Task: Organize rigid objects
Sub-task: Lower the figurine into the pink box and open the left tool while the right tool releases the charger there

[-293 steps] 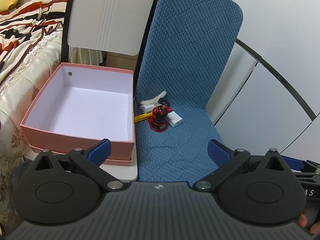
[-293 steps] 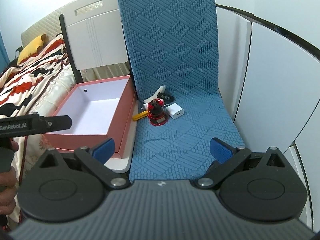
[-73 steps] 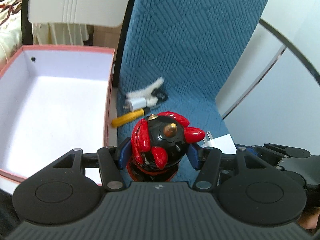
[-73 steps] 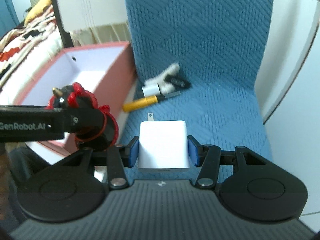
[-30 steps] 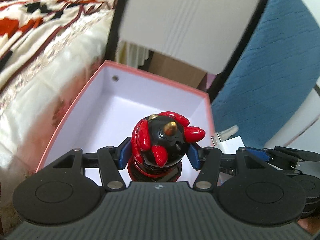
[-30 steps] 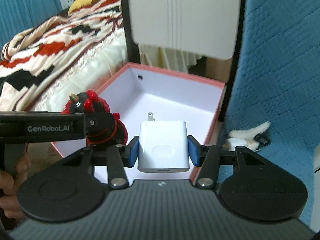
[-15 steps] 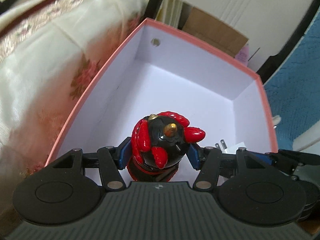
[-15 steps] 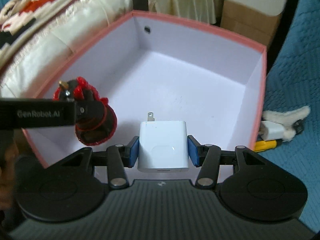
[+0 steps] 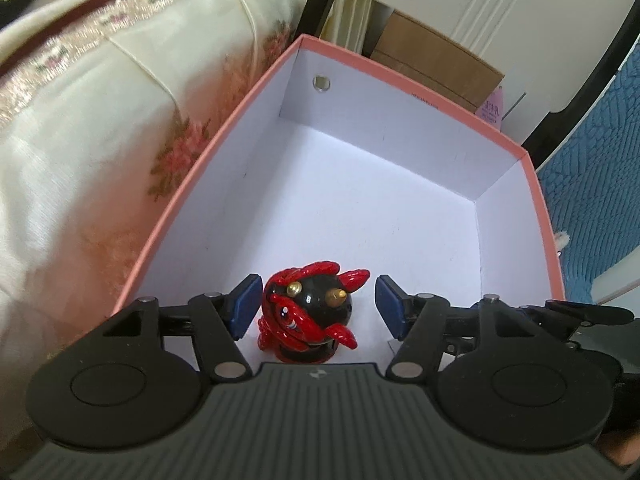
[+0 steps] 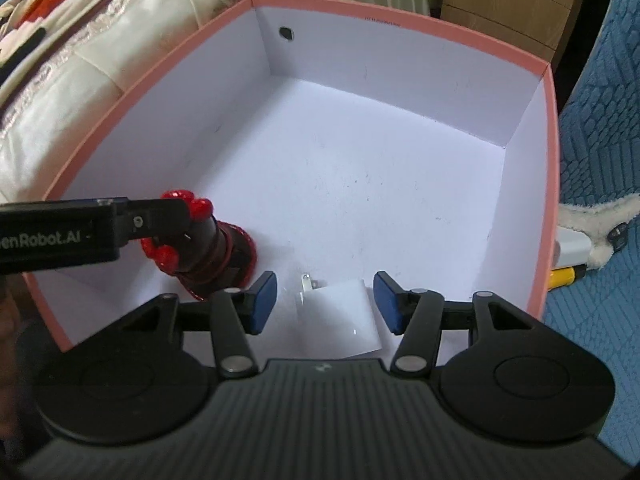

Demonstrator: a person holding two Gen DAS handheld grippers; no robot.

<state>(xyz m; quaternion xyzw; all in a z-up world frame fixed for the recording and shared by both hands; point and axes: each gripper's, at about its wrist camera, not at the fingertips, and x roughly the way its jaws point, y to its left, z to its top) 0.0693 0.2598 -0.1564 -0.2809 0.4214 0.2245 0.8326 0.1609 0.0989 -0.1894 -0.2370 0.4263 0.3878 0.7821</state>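
A pink box [image 9: 532, 184] with a white inside fills both views; its rim also shows in the right wrist view [image 10: 550, 128]. My left gripper [image 9: 316, 304] is open over the box's near left corner. The red and black figurine [image 9: 310, 316] sits loose and tilted between its pads on the box floor, and shows in the right wrist view [image 10: 200, 248]. My right gripper [image 10: 324, 300] is open above the near part of the box. The white charger [image 10: 344, 316] lies free between its pads, prongs pointing away.
A bed with cream floral covers [image 9: 80, 140] lies left of the box. The blue chair [image 10: 600, 160] is to the right, with a fluffy white clip [image 10: 600, 216], a small white item and a yellow tool [image 10: 564, 276] on its seat. Cardboard boxes [image 9: 436, 64] stand behind.
Both grippers have opened over the box. The figurine and the charger have dropped out of the pads onto the box floor. Both grippers have moved lower into the box.
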